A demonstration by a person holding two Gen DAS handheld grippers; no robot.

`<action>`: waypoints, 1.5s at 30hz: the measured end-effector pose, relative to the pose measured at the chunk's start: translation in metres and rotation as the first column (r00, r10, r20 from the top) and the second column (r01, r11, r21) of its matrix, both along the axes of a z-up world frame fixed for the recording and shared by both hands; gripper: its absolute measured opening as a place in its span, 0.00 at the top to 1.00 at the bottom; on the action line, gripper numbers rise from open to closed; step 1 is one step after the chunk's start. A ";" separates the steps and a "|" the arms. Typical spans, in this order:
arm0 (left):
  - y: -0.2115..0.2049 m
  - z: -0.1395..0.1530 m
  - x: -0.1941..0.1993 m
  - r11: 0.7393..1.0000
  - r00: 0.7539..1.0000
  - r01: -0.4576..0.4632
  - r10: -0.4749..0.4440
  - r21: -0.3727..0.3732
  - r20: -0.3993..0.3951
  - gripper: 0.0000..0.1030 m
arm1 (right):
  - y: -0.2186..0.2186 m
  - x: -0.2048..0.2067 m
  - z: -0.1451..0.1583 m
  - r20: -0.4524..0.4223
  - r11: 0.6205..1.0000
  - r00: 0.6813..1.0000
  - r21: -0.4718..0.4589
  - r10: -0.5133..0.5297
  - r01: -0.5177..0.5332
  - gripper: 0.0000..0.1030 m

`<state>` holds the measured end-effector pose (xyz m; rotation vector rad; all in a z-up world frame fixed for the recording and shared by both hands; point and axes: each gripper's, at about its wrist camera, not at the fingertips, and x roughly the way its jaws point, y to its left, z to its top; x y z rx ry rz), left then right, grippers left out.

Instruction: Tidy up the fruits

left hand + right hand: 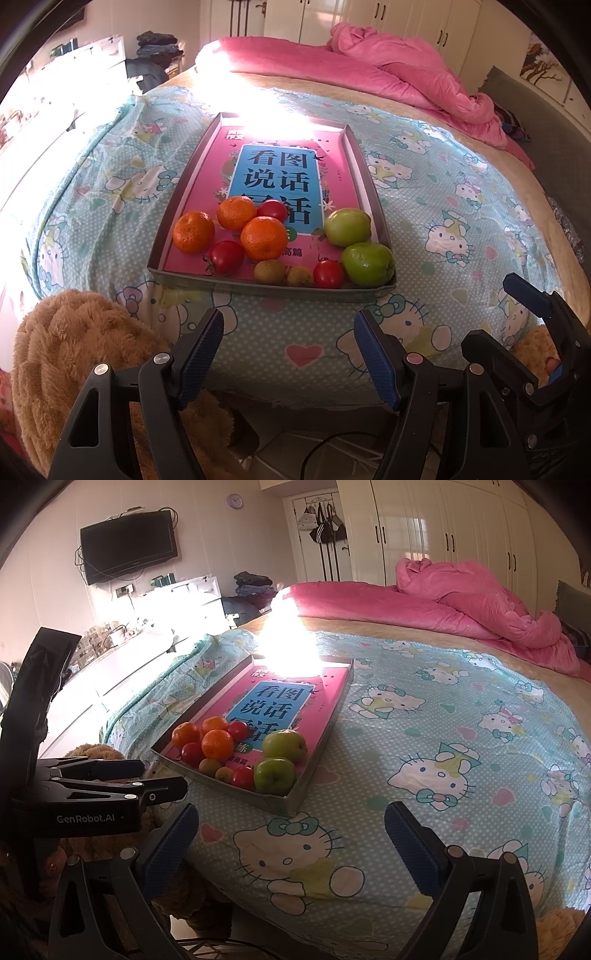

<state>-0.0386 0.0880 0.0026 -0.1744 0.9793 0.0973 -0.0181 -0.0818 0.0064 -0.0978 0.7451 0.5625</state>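
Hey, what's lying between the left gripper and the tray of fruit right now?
Only bare Hello Kitty bedsheet separates the left gripper from the tray; the left wrist view shows it.

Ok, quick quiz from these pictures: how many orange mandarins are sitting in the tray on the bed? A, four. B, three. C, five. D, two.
B: three mandarins show in the tray, one at the left, one behind and one in front, clustered among the red tomatoes; the right wrist view shows the same three.
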 end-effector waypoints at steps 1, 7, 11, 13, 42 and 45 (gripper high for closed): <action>0.000 0.000 0.000 1.000 1.000 -0.001 0.001 0.000 0.000 0.28 | 0.000 0.000 0.000 0.001 1.000 1.000 0.000 0.000 0.000 0.01; 0.001 0.001 0.000 1.000 1.000 -0.002 0.002 0.000 0.001 0.28 | 0.000 0.000 0.000 0.000 1.000 1.000 0.001 0.000 0.000 0.01; 0.001 0.000 0.001 1.000 1.000 -0.003 0.003 0.000 0.000 0.28 | 0.000 0.000 0.000 0.002 1.000 1.000 -0.001 0.000 0.000 0.01; 0.001 0.000 0.001 1.000 1.000 -0.003 0.003 0.000 0.000 0.28 | 0.000 0.000 0.000 0.002 1.000 1.000 -0.001 -0.001 0.001 0.01; 0.017 -0.003 0.009 0.999 0.999 -0.048 0.047 -0.023 -0.013 0.28 | -0.014 0.009 0.002 -0.002 0.999 0.999 0.005 -0.045 0.045 0.01; 0.030 -0.003 0.015 0.996 0.997 -0.080 0.080 -0.034 -0.011 0.28 | -0.029 0.020 0.003 0.006 0.995 0.995 0.007 -0.095 0.095 0.01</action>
